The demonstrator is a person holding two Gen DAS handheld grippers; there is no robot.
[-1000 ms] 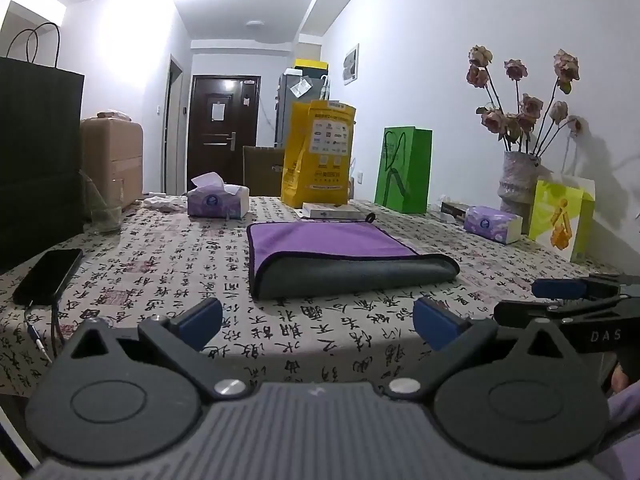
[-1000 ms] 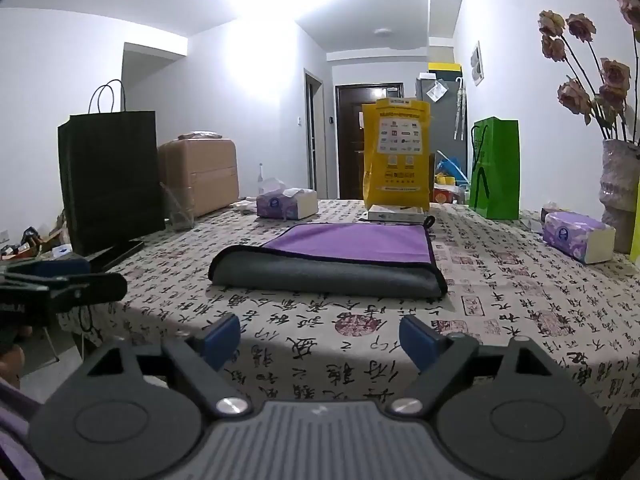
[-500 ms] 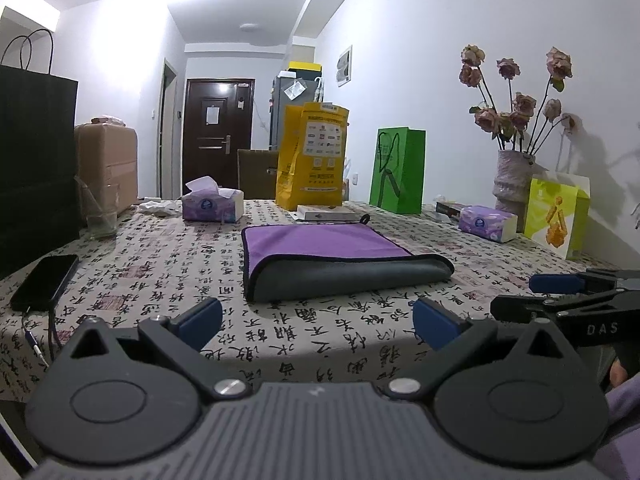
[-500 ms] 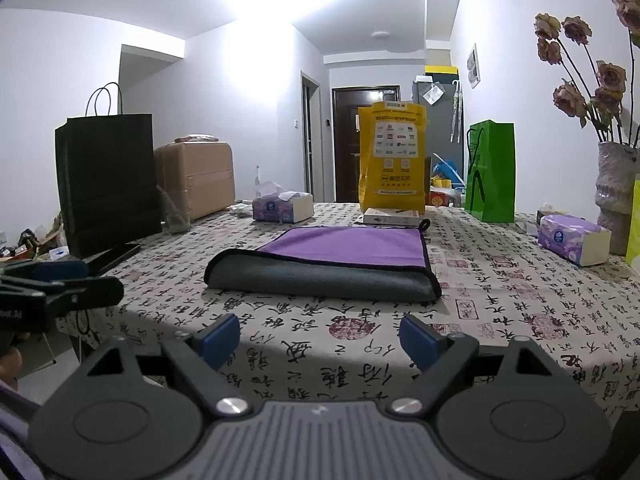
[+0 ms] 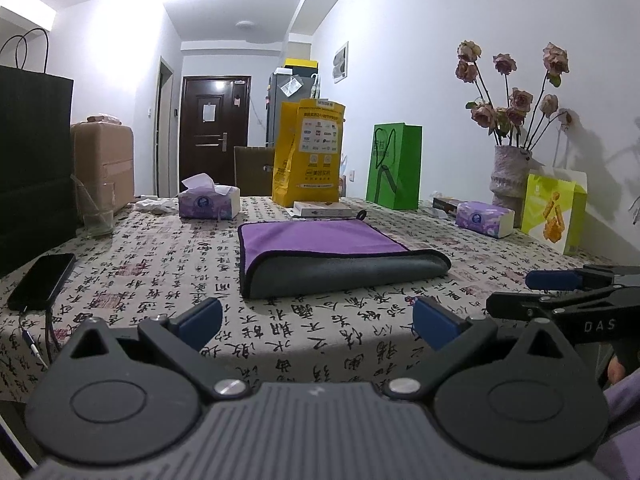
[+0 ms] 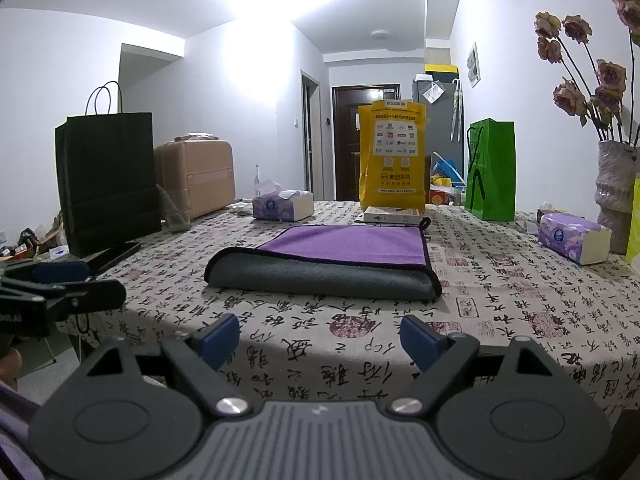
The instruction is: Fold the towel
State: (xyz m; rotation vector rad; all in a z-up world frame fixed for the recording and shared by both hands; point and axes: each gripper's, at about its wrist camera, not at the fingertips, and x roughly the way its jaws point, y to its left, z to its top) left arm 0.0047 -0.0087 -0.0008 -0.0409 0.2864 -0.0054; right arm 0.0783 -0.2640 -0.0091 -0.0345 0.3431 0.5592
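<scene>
A purple towel with a grey underside [image 5: 320,252] lies folded flat on the patterned tablecloth [image 5: 160,264]; its rounded grey fold faces me. It also shows in the right wrist view [image 6: 332,256]. My left gripper [image 5: 318,320] is open and empty, held at the table's near edge, short of the towel. My right gripper [image 6: 320,338] is open and empty, also at the near edge. Each gripper shows at the side of the other's view, apart from the towel.
A phone with a cable [image 5: 42,282] lies at the left. A black bag [image 6: 106,180], a glass [image 5: 96,218], tissue boxes [image 5: 208,202] [image 6: 574,238], a yellow bag [image 5: 308,152], a green bag [image 5: 394,166] and a vase of flowers [image 5: 510,176] stand around the table's far and side edges.
Both grippers have drawn back slightly from the table and lowered a little. The towel has not moved and both grippers stay open.
</scene>
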